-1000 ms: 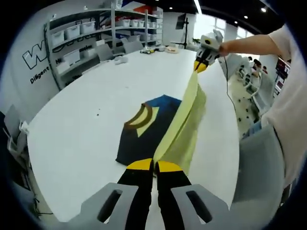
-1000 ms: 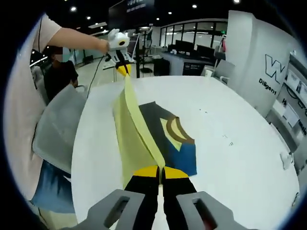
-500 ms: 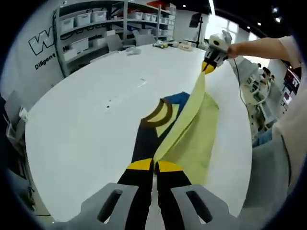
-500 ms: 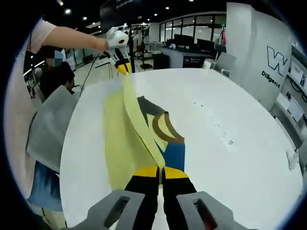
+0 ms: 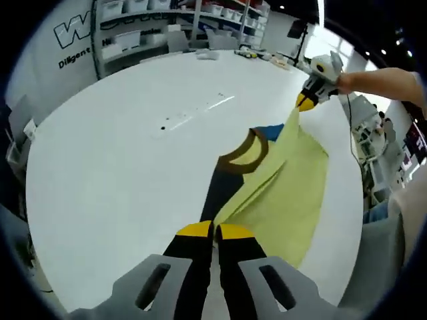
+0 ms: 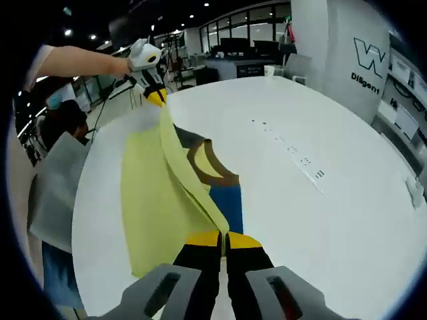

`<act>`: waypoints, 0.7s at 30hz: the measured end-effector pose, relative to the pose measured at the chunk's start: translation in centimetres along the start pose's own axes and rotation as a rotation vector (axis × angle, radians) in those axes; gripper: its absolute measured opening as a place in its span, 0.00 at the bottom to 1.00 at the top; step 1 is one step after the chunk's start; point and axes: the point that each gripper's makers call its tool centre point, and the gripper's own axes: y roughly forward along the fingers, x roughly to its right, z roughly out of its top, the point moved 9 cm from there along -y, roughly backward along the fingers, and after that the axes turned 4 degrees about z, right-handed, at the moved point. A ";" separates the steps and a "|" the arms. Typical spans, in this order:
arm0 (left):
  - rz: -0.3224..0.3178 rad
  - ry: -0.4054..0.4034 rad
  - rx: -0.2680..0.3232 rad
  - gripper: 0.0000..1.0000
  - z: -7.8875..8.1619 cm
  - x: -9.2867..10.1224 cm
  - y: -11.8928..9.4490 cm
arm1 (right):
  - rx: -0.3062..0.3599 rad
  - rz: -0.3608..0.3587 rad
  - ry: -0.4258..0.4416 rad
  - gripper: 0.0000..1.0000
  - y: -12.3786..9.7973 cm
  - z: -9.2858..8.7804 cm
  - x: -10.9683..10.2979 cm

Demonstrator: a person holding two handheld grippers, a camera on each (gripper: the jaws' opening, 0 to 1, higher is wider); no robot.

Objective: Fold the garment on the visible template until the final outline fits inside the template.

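A yellow cloth point(image 5: 287, 187) is stretched by one edge between my two grippers, its free side draped on the white table point(image 5: 113, 173). My left gripper point(image 5: 214, 231) is shut on its near corner. My right gripper point(image 5: 307, 101) pinches the far corner, held by a hand. Under the cloth lies a navy and blue piece point(image 5: 227, 180) with brown curved bands, partly covered. In the right gripper view, my right gripper point(image 6: 224, 237) is shut on the yellow cloth point(image 6: 150, 200), the left gripper point(image 6: 154, 97) grips the far end, and the navy and blue piece point(image 6: 227, 200) shows beside it.
Shelves with white bins point(image 5: 153, 27) line the far wall. A grey chair point(image 6: 57, 187) stands at the table's edge beside the yellow cloth, with a seated person point(image 6: 57, 110) behind it. Small marks point(image 6: 303, 160) dot the table point(image 6: 347, 213).
Both grippers have carried the held edge lower and further across the navy piece. The yellow cloth now lies flatter and covers more of it. Both views have shifted with the hands.
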 end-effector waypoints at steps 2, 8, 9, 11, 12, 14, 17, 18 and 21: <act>0.009 -0.035 -0.007 0.01 -0.1 -0.4 0.8 | -0.010 -0.007 0.022 0.00 0.7 -0.1 0.4; 0.030 -0.079 -0.042 0.01 -0.6 -0.7 2.7 | -0.019 -0.021 0.066 0.00 2.0 0.2 0.7; 0.035 -0.082 -0.048 0.01 -0.7 -0.8 2.8 | -0.033 -0.033 0.061 0.00 2.4 0.2 0.9; 0.048 -0.100 -0.051 0.01 -0.8 -1.1 2.9 | -0.046 -0.034 0.084 0.00 2.8 -0.1 1.0; 0.056 -0.127 -0.050 0.01 -0.8 -1.2 2.9 | -0.058 -0.045 0.087 0.00 2.9 -0.2 1.1; 0.065 -0.160 -0.052 0.01 -0.9 -1.4 3.1 | -0.069 -0.066 0.140 0.00 3.1 -0.7 1.5; 0.082 -0.181 -0.034 0.02 -0.9 -1.4 3.3 | -0.066 -0.092 0.151 0.00 3.3 -0.7 1.7; 0.093 -0.184 -0.026 0.02 -0.9 -1.5 3.3 | -0.061 -0.099 0.166 0.00 3.4 -0.7 1.8; 0.112 -0.179 -0.004 0.02 -0.7 -1.8 3.3 | -0.060 -0.125 0.144 0.00 3.2 -0.6 1.9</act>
